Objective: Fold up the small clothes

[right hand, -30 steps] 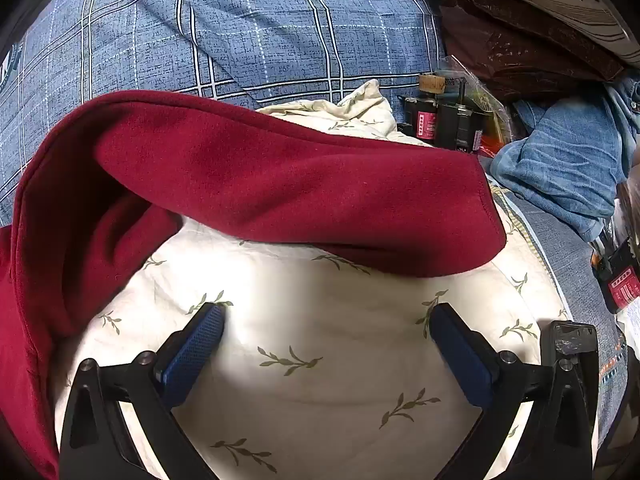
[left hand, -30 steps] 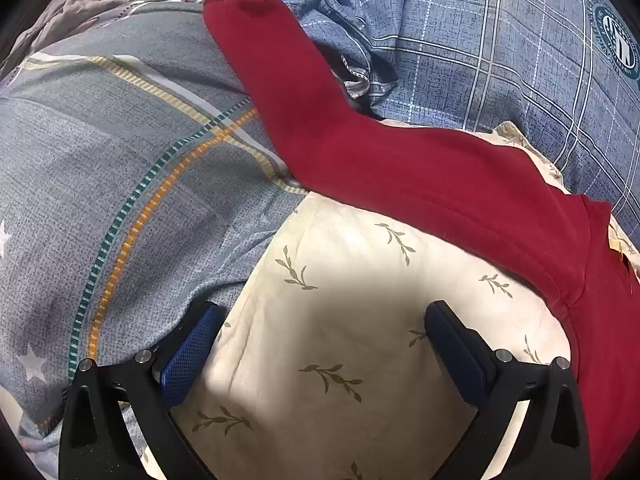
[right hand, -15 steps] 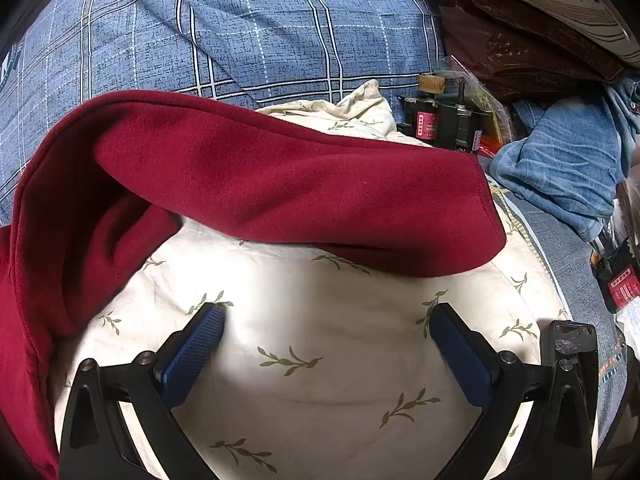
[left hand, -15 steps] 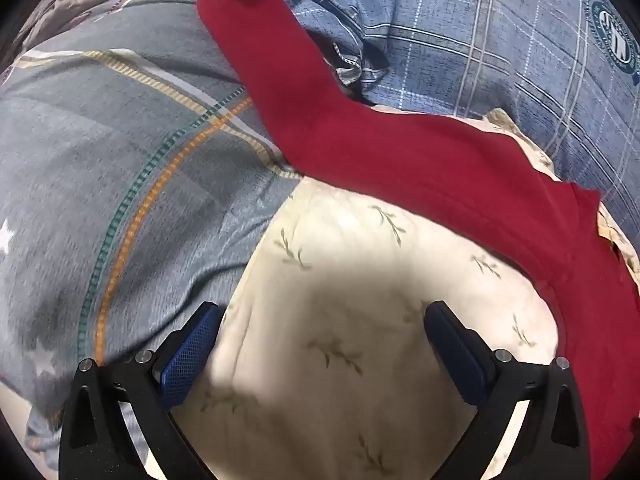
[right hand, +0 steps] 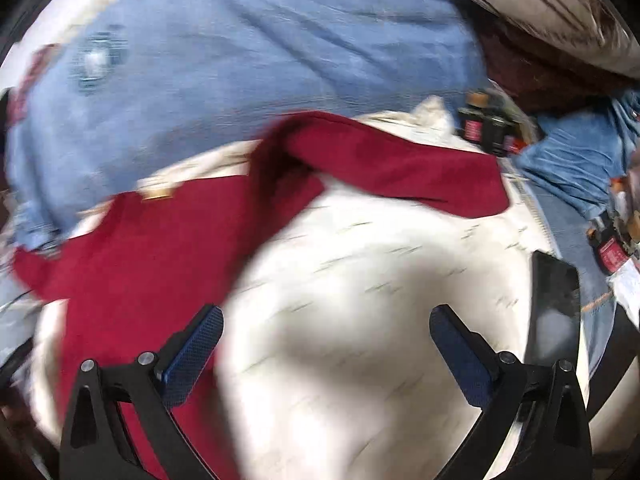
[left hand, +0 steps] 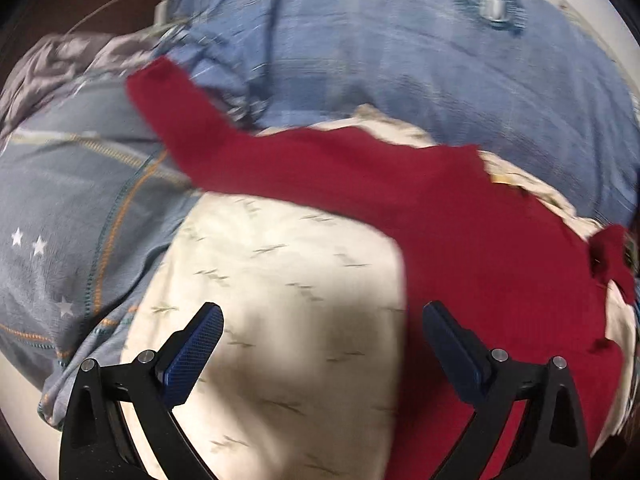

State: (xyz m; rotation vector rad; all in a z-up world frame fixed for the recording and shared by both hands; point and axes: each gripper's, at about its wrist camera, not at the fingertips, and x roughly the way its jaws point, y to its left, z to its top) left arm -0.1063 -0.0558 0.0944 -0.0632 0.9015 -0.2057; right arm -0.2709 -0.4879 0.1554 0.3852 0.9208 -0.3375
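I am in a bedroom at home, working on a bed. A cream sheet with small leaf sprigs (left hand: pixel 288 272) lies under me, a blue plaid quilt (left hand: pixel 380 60) is bunched behind it, and a grey cover with stars and stripes (left hand: pixel 60 208) lies to my left. A folded pair of jeans (right hand: pixel 576 160), small bottles (right hand: pixel 484 128) and a patterned pillow (right hand: pixel 540 12) crowd the right side.
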